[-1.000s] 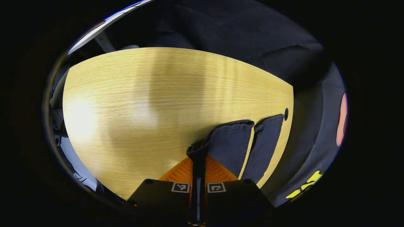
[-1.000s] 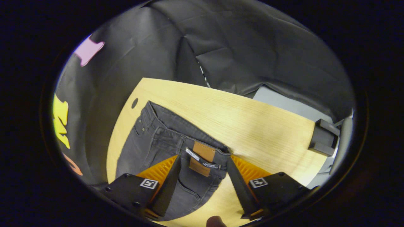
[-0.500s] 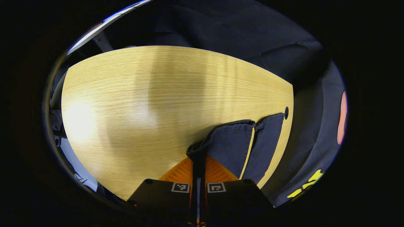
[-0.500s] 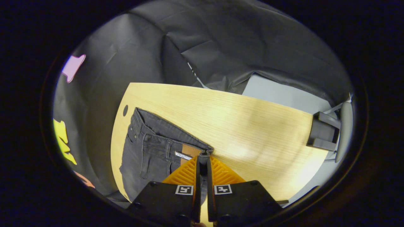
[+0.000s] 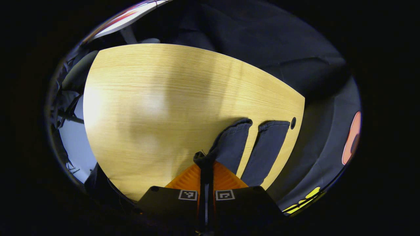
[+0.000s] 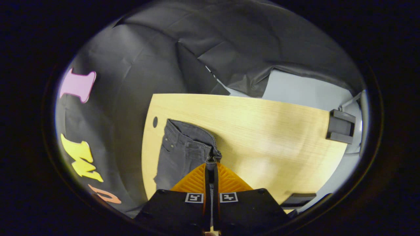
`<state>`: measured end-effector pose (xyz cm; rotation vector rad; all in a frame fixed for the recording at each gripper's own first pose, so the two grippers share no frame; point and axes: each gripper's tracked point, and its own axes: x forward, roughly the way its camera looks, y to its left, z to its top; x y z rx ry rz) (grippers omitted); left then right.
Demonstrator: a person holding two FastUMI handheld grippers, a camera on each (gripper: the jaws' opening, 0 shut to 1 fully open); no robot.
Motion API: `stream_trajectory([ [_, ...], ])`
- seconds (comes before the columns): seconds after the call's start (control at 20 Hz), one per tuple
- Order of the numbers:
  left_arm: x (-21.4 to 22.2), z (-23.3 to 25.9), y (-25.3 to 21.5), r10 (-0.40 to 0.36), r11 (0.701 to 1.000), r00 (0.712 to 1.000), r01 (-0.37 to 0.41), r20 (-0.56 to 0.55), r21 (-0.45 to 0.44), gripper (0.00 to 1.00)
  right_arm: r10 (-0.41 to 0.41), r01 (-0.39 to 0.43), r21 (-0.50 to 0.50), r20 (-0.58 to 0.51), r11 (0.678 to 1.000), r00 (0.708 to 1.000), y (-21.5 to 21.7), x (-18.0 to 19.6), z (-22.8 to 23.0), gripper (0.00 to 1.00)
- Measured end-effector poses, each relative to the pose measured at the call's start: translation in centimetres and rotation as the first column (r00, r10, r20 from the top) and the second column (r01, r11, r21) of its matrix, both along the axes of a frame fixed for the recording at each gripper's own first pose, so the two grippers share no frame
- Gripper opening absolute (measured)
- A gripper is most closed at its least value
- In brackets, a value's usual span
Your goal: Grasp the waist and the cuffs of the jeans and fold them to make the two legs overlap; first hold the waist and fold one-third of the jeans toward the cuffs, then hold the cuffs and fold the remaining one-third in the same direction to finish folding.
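Dark grey jeans lie on a light wooden table (image 5: 157, 98). In the left gripper view the two legs (image 5: 262, 147) run side by side to their cuffs, a strip of table between them. My left gripper (image 5: 206, 164) is shut on the near leg's cuff (image 5: 203, 159), lifting it off the table. In the right gripper view the waist end (image 6: 183, 150) lies by the table's left edge. My right gripper (image 6: 211, 165) is shut on the waistband corner (image 6: 215, 155), which is raised and bunched.
A small dark hole (image 5: 293, 123) marks the table corner beside the far cuff; the same kind of hole (image 6: 155, 122) sits by the waist. A black block (image 6: 341, 131) is clamped at the table's right edge. Bare wood (image 6: 269, 131) stretches beyond the jeans.
My right gripper shut on the waistband corner and lifted it, bunching the waist. My left gripper raised the near cuff, and the gap between the legs widened.
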<state>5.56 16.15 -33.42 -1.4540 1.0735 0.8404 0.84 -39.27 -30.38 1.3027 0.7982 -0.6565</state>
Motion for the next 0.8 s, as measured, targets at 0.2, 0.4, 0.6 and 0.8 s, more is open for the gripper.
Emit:
stream_trajectory([
  [0.2, 0.9, 1.2, -0.1, 0.074, 0.997, 0.996, -0.076, -0.049, -0.034, 0.06, -0.06, 0.054, 0.098, 0.06, 0.994, 0.996, 0.5, 2.9, 3.6, 0.03],
  [0.4, 1.0, 2.3, -0.2, 0.092, 0.994, 0.989, -0.098, -0.113, -0.051, 0.06, -0.059, 0.046, 0.129, 0.093, 0.991, 0.994, 1.1, 6.5, 6.4, 0.03],
  [0.6, 3.1, 3.7, -0.2, 0.127, 0.986, 0.982, -0.14, -0.14, -0.089, 0.06, -0.099, 0.076, 0.195, 0.111, 0.978, 0.989, 1.0, 10.8, 8.6, 0.03],
  [0.8, 5.4, 4.4, -0.3, 0.123, 0.987, 0.978, -0.138, -0.168, -0.084, 0.06, -0.086, 0.065, 0.184, 0.109, 0.981, 0.99, 0.4, 15.9, 9.4, 0.03],
])
